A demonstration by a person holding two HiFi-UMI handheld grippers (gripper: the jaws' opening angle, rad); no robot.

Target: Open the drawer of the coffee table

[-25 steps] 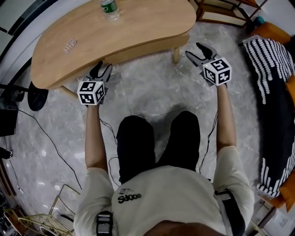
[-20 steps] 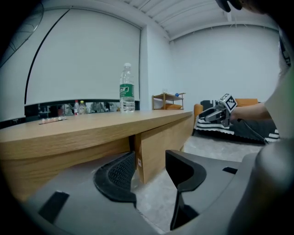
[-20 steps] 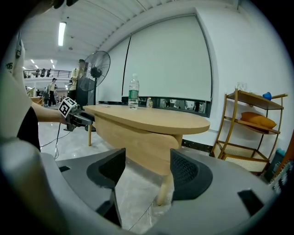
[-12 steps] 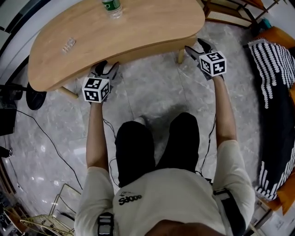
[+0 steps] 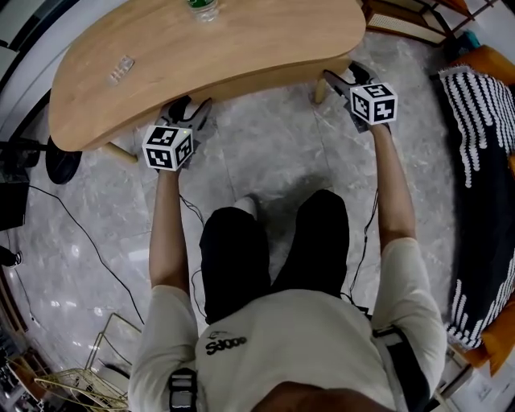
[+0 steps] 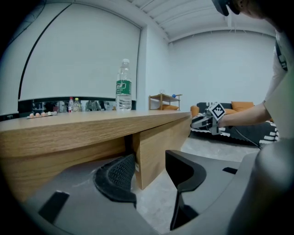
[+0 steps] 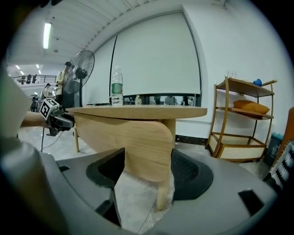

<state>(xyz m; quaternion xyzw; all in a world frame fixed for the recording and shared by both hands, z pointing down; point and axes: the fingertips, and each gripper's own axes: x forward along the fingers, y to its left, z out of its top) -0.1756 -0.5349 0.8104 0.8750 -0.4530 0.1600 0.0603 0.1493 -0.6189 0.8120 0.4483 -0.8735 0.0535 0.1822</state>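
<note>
Left gripper (image 5: 187,111) and right gripper (image 5: 344,77) at the coffee table (image 5: 209,56), jaws just opening wide, one end of the drawer front (image 7: 138,137) between each pair, not squeezed.

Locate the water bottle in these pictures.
Head view, top edge, left of centre: the water bottle stands upright on the coffee table, across the tabletop from the left gripper.

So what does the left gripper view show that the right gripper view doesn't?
Only the left gripper view: the right hand-held gripper, held out near the table's far end. Only the right gripper view: a standing fan, a table leg and the left hand-held gripper. Both: the coffee table, the water bottle on it, the wooden panel under its top, and a shelf rack.
</note>
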